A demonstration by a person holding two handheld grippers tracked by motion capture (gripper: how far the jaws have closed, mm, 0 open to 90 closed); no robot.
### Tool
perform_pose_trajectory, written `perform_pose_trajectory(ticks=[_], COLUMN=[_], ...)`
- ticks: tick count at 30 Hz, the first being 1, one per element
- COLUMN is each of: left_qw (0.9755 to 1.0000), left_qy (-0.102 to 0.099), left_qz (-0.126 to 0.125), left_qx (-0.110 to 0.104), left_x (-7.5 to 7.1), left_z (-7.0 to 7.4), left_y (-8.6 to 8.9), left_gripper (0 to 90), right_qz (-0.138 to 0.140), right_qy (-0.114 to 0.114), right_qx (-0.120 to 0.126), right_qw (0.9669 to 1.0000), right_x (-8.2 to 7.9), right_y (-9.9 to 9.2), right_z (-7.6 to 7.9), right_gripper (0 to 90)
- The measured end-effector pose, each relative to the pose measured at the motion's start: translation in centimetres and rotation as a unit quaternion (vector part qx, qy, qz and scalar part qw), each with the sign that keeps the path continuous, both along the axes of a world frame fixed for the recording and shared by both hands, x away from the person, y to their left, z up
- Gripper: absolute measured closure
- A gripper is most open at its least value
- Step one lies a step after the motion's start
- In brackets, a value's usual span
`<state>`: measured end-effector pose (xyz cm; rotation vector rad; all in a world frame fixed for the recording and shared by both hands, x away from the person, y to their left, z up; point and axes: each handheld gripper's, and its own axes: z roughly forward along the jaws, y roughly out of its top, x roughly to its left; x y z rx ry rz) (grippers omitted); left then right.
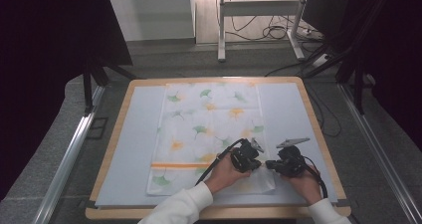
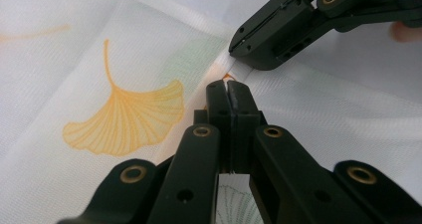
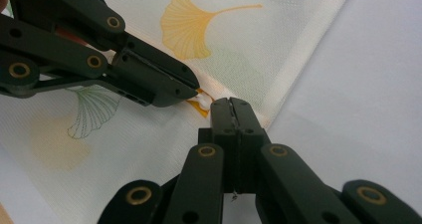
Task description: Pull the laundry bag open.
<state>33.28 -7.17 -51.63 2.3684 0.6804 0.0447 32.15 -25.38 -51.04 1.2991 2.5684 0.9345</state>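
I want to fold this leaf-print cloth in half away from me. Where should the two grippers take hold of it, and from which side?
Best along the hemmed right edge of the cloth near the person, coming in low from that side. It lies flat, so only an edge lets a jaw slip under. The left gripper and right gripper sit shut, close together, on that hem; spreading the grips apart would probably lift it more evenly.

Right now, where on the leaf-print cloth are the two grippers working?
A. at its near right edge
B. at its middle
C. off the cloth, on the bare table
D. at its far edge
A: in the high view the left gripper and right gripper meet at the cloth's near right edge, both with jaws shut on a fold there.
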Motion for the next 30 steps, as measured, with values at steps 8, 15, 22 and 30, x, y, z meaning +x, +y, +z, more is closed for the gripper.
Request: perform_pose_trajectory(ticks=[8, 15, 22, 30], left_qw=[1.0000, 0.9999, 0.9997, 0.9994], left_qy=[0.002, 0.006, 0.014, 0.021], left_qz=[0.003, 0.009, 0.018, 0.021], left_qx=[0.000, -0.003, -0.007, -0.016], left_x=[-0.04, -0.09, -0.05, 0.05], left_z=[0.02, 0.03, 0.00, -0.09], left_y=[-0.01, -0.04, 0.11, 0.34], left_gripper=[90.0, 90.0, 90.0, 90.0], right_qz=[0.003, 0.004, 0.005, 0.007], right_qy=[-0.005, -0.005, -0.004, -0.005], right_qx=[-0.003, 0.000, -0.001, -0.003], right_qw=[1.0000, 1.0000, 1.0000, 1.0000], right_x=[-0.02, -0.01, -0.01, -0.03], right_y=[0.03, -0.03, -0.07, -0.04], right_z=[-0.03, -0.04, -0.01, 0.02], right_gripper=[89.5, 89.5, 89.5, 89.6])
